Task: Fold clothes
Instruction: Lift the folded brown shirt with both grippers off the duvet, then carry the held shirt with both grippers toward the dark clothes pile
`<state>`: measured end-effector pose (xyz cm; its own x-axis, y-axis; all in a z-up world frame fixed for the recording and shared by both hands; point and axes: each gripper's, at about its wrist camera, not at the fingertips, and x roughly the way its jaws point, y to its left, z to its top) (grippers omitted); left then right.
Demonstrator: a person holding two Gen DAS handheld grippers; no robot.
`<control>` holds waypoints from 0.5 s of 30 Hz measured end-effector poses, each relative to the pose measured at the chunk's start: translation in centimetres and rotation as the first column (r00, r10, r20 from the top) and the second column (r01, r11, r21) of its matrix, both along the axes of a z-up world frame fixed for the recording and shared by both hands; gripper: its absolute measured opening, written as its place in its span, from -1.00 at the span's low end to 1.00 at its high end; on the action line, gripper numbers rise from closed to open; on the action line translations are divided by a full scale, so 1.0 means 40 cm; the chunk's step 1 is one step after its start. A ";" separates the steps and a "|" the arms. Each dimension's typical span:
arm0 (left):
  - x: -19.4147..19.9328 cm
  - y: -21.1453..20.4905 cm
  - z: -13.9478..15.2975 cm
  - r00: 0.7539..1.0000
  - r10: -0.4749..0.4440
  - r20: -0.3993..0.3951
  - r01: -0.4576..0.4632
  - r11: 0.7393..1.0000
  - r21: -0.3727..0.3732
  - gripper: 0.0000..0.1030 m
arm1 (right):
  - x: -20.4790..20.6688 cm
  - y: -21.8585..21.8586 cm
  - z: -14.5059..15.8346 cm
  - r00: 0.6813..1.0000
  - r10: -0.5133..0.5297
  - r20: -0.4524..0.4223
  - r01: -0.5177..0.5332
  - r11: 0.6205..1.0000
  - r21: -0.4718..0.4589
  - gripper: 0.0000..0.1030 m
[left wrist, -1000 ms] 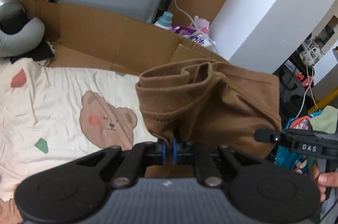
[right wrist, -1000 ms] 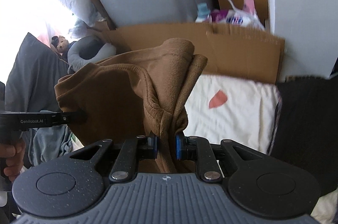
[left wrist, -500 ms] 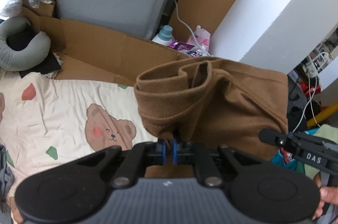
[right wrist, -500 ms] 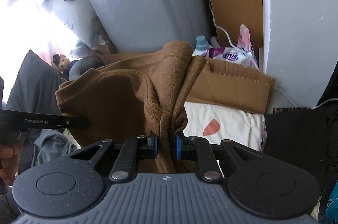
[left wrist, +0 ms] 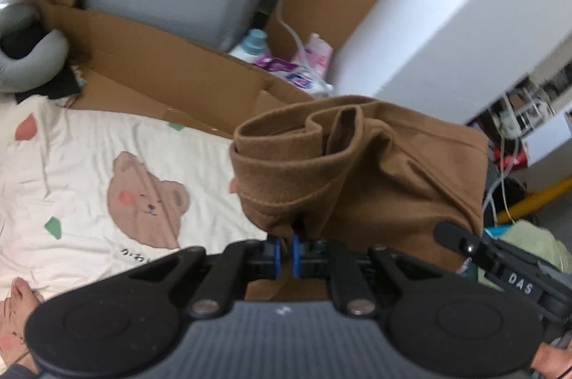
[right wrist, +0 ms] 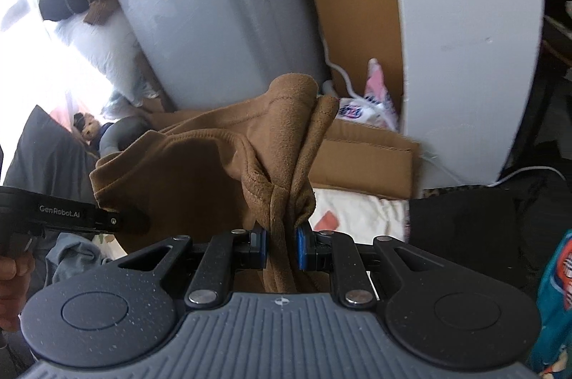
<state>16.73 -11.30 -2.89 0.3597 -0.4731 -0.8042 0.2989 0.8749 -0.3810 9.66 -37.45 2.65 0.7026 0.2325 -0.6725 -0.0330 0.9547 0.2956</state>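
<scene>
Garment (left wrist: 375, 171) edges pinched (2 grippers).

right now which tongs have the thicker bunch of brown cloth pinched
The right tongs: a thick twisted wad of brown garment. The left tongs pinch a thin edge.

Bear-print sheet (left wrist: 89, 164) w/ cardboard (left wrist: 161, 57) behind, grey neck pillow (left wrist: 32, 64), detergent bottle (left wrist: 254, 43) nr white wall (left wrist: 447, 14).

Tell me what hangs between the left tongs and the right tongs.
The brown garment spans between them, pinched in the left tongs and the right tongs; each wrist view shows the other tongs at its far edge.
</scene>
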 end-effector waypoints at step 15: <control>0.007 -0.242 -0.104 0.992 -0.114 -0.058 0.114 0.993 -0.009 -0.87 | -0.060 -0.236 -0.093 0.994 -0.109 -0.007 0.110 0.994 0.003 -0.70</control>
